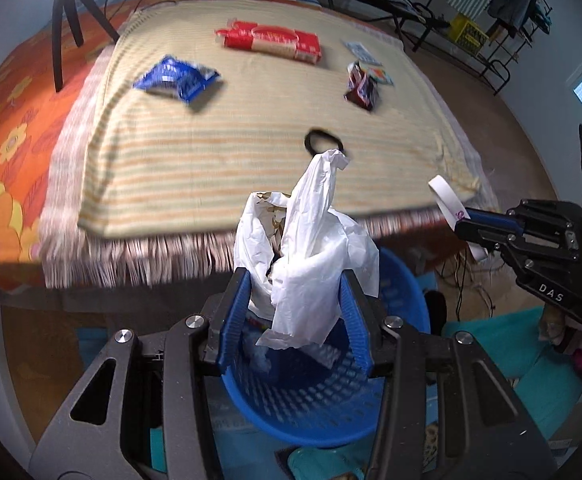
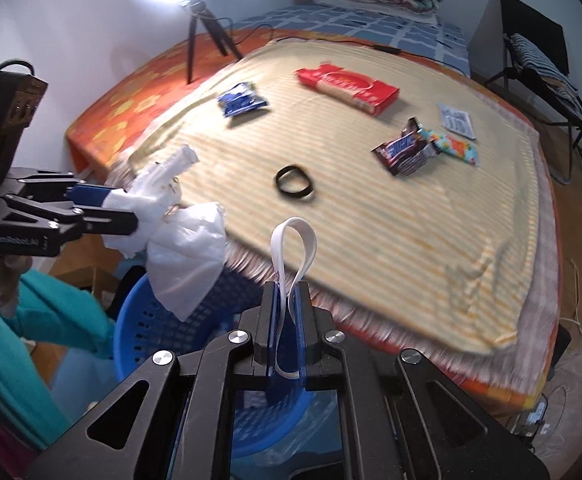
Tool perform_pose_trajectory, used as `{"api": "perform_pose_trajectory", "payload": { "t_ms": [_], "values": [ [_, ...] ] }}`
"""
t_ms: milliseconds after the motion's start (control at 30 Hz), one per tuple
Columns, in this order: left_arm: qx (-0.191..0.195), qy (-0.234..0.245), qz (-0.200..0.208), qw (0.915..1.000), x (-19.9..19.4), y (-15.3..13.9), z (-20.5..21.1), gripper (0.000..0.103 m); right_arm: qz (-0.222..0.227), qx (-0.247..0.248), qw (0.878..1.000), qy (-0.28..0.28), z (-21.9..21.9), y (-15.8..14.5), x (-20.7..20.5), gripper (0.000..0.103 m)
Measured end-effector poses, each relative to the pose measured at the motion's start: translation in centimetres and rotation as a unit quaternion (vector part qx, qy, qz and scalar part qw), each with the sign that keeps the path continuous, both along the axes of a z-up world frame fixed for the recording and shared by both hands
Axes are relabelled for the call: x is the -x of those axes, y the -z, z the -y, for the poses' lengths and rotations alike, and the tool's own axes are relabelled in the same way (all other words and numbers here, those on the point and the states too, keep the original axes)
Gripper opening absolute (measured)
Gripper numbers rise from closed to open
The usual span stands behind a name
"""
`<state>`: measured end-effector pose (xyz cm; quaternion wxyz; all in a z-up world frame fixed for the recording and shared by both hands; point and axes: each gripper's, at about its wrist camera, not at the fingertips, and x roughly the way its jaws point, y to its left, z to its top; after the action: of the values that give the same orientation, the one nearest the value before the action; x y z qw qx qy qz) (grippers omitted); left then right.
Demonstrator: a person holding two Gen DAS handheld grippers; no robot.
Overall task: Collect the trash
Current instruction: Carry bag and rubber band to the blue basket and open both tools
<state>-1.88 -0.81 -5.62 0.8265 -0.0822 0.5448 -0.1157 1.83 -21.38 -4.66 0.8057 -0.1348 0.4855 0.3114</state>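
Observation:
My left gripper [image 1: 295, 280] is shut on a crumpled white plastic bag [image 1: 311, 248], which hangs over a blue perforated basket [image 1: 311, 400]. In the right wrist view the same left gripper [image 2: 125, 204] holds the bag [image 2: 187, 256] above the basket [image 2: 147, 332]. My right gripper [image 2: 287, 292] is shut on a looped white band [image 2: 293, 240], just off the bed's front edge. It shows in the left wrist view as the right gripper [image 1: 461, 222] with the band [image 1: 447, 196]. On the striped bedspread [image 2: 391, 220] lie a blue wrapper [image 2: 241, 98], a red packet [image 2: 347, 88], a brown candy wrapper [image 2: 405, 152] and a black ring [image 2: 293, 184].
A colourful wrapper [image 2: 455, 146] and a small printed sachet [image 2: 457, 120] lie near the bed's right side. A tripod [image 2: 207, 36] with a bright lamp stands on the orange sheet. A chair [image 2: 539, 68] is at the far right. Teal cloth [image 2: 51, 320] lies beside the basket.

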Motion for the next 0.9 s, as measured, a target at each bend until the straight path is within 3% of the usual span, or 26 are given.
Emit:
{"api": "perform_pose_trajectory", "payload": {
  "t_ms": [400, 900],
  "values": [
    [-0.01, 0.02, -0.033, 0.9992, 3.7, 3.3, 1.3, 0.046, -0.023, 0.009, 0.999, -0.024, -1.1, 2.6, 4.0, 0.007],
    [-0.039, 0.057, -0.072, 0.995, 4.9, 6.9, 3.1, 0.046, -0.059, 0.017, 0.997, -0.036, -1.4, 5.4, 4.7, 0.007]
  ]
}}
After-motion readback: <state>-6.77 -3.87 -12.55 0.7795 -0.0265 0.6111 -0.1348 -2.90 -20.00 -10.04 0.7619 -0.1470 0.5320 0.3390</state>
